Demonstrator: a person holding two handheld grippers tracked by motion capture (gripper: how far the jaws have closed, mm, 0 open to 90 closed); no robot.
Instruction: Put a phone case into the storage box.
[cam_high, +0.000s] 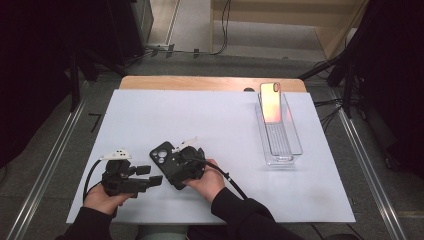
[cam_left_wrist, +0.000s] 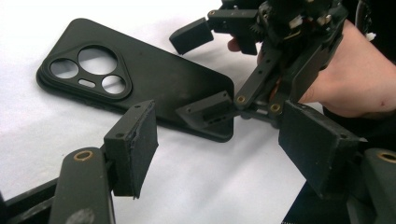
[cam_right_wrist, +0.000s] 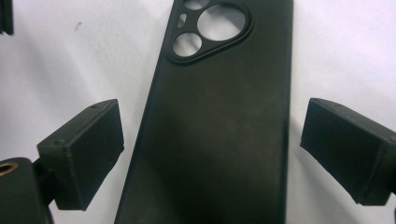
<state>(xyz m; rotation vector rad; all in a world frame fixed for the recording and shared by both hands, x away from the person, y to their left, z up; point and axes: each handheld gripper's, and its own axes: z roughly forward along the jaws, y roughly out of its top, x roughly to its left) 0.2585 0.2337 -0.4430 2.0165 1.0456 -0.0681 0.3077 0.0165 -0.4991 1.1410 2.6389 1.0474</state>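
Resting on the bench (cam_high: 225, 120) at the left, the left tongs (cam_high: 155, 180) are held spread and empty, pointed right. The black phone case (cam_high: 163, 152) lies flat just beyond them, between the spread jaws of the right tongs (cam_right_wrist: 210, 154), its long axis along them. The right hand (cam_high: 209, 181) is judged nearer, held low.

No lettering, brand mark or number can be read anywhere. The black phone case (cam_right_wrist: 219, 116) lying between the right gripper's (cam_right_wrist: 210, 154) spread jaws looks plain, though its dark, dim surface could hide faint embossing.
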